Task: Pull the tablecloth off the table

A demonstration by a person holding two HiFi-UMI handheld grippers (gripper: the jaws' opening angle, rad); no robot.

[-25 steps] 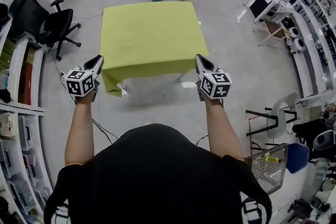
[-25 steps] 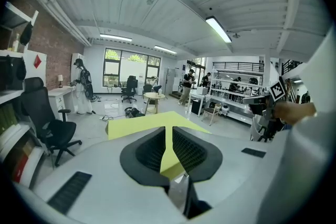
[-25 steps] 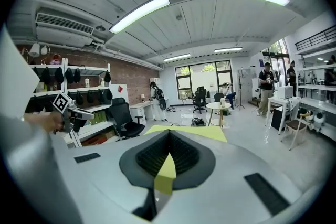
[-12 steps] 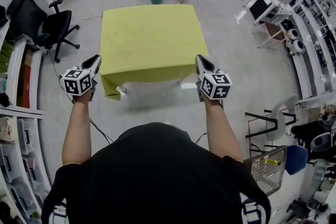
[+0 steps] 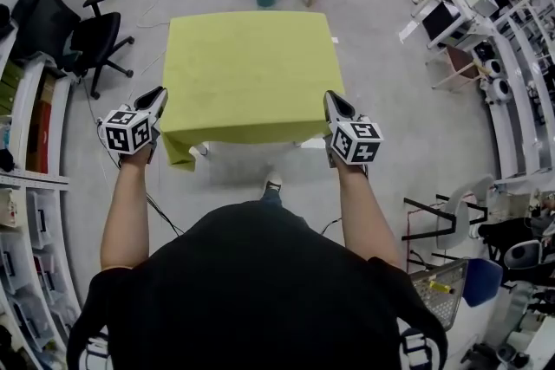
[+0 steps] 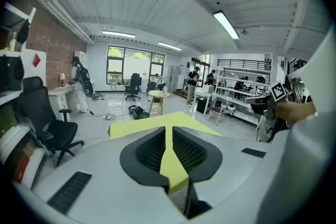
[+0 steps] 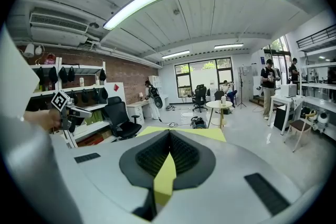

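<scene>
The left gripper (image 5: 159,96) and right gripper (image 5: 332,100) are each pinching a near corner of the yellow tablecloth (image 5: 248,65), which is lying spread toward twelve o'clock, so the pull is likely heading for six o'clock.

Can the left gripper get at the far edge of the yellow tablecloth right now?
Probably not. The left gripper is shut on the near left corner of the tablecloth, and the cloth's whole length lies between it and the far edge. The person would likely have to walk round.
</scene>
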